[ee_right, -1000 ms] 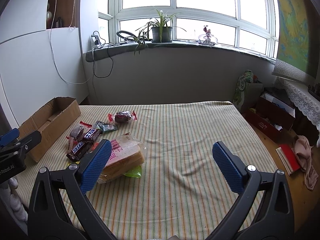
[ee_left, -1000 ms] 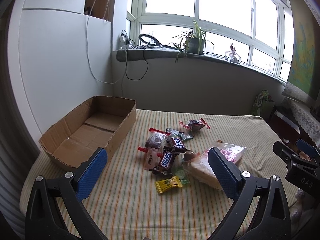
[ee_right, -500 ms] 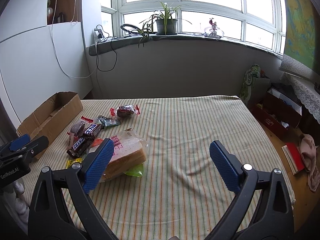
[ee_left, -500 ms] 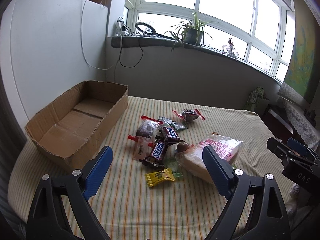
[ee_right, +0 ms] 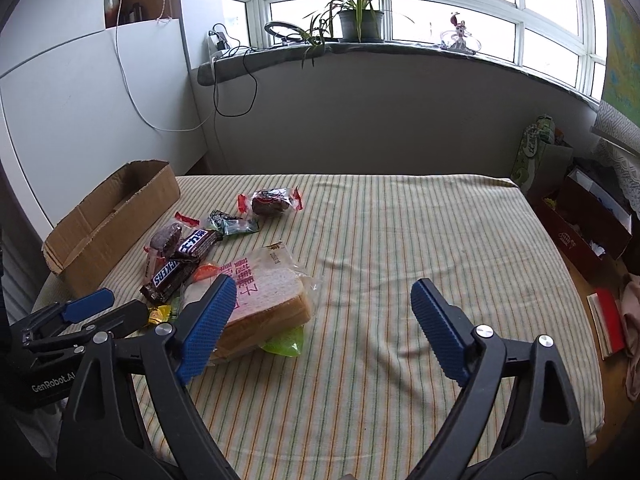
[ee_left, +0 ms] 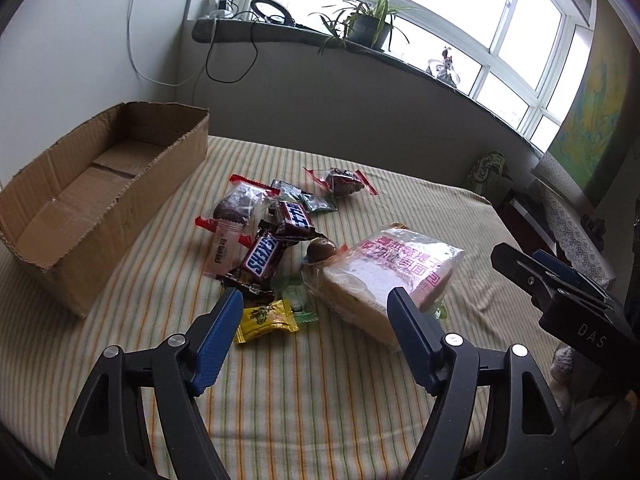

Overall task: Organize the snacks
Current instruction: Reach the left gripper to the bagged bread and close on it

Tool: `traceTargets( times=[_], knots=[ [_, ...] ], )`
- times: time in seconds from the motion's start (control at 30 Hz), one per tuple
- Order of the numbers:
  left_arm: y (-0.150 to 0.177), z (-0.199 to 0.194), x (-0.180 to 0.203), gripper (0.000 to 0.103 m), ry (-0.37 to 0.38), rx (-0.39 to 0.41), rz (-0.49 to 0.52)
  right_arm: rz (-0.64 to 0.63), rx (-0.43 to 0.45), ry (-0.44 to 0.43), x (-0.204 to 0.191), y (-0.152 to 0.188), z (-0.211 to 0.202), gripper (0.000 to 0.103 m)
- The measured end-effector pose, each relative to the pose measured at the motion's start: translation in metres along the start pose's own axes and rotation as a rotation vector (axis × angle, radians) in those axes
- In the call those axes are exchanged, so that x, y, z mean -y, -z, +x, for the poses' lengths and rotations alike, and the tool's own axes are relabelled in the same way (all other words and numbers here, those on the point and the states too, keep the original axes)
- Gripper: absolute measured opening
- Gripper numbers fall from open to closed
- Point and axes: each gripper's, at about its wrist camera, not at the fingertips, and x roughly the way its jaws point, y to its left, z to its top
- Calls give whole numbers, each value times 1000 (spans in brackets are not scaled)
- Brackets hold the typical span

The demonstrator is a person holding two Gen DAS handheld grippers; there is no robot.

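From the left wrist camera, the left gripper [ee_left: 316,312] hangs with its jaws spread wide and nothing between them, low over the striped bed cover [ee_left: 360,380] near its front edge. Just ahead of its blue fingers [ee_left: 218,332] lies a yellow candy [ee_left: 266,320], touching a pale green packet [ee_left: 298,300]. The bagged bread slices [ee_left: 384,276] sit to the right of these, with a round brown sweet [ee_left: 320,250] at the bag's far left corner. Two Snickers bars [ee_left: 262,260] overlap in the middle of the pile, beside a white sachet [ee_left: 222,250] and a clear-wrapped dark cake [ee_left: 238,202]. Another red-ended wrapped cake [ee_left: 342,182] lies farther back. The open cardboard box [ee_left: 120,200] stands along the cover's left edge, apart from the pile. The right gripper [ee_left: 560,280] shows at the right edge

From the right wrist camera, the right gripper [ee_right: 324,312] is also wide apart and holds nothing, over the cover's front half. Its left finger overlaps the bread bag [ee_right: 272,292], under which a bright green packet [ee_right: 284,344] pokes out. The Snickers bars [ee_right: 172,272] and the cardboard box [ee_right: 116,216] lie toward the left edge, and the left gripper [ee_right: 96,312] sits at the lower left
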Motion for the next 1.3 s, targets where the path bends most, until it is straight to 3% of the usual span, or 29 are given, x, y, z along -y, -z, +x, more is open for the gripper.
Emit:
traceTargets(
  times=[0.27,0.37,0.63,0.73,0.9,1.3],
  knots=[
    [3,20,4,70,64,-73,-30,14,-121,-150,3,-5,31,85],
    [3,26,3,70,88,-94,-51,56,-165,-212,10,-9,43,76],
    [2,37,0,66,137,-143,-90,110,-272,-317,23,-25,77,70],
    [2,39,-1,62,176,-171,-118,127,-326,-362,22,-26,90,63],
    [3,45,1,62,219,-206,-135,82,-362,-385,9,-22,99,53],
    [-2,40,14,56,221,-188,-93,48,-353,-379,-1,-25,80,47]
  ],
)
